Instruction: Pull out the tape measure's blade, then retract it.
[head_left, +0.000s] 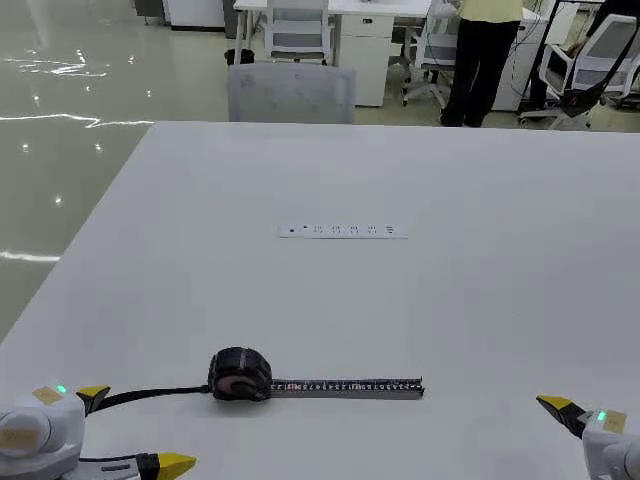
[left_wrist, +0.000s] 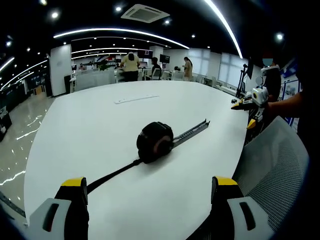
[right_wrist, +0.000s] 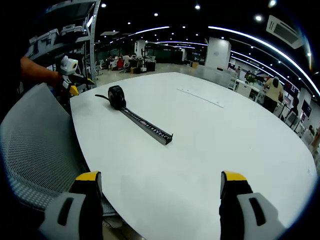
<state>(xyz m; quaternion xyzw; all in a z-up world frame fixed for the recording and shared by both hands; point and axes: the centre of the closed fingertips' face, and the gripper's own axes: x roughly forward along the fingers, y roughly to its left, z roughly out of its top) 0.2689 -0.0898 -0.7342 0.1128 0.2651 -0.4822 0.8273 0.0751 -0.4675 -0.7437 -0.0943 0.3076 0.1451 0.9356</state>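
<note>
White tabletop (head_left: 480, 300) in a bright open office, glossy floor (head_left: 70, 90) off to the left. At the near left corner, left claw (left_wrist: 149, 182), yellow-tipped jaws spread wide, pinching nothing. At the near right, right claw (right_wrist: 161, 179), likewise spread wide and holding nothing, well apart from the tape.

Between the two, close to the near edge and nearer the left claw, black round-cased tape measure (head_left: 240, 374), resting on the tabletop. Drawn out of the case to the right, metal blade (head_left: 345, 387) with printed markings, lying flat and straight, end hook at the right tip. Trailing left from the case, thin black wrist strap (head_left: 150, 397), running up to one jaw of the left claw; cannot tell whether touching.

Beside the near edge in both gripper views, grey mesh chair back (right_wrist: 35, 145). Farther out, around mid-tabletop, long white strip (head_left: 342, 231) with small dark marks, lying flat. Beyond the far edge, grey upholstered chair back (head_left: 290, 93). Farther still, white desks (head_left: 370, 40) and office chairs (head_left: 600, 60), plus person in yellow top and black trousers (head_left: 480, 50), standing.
</note>
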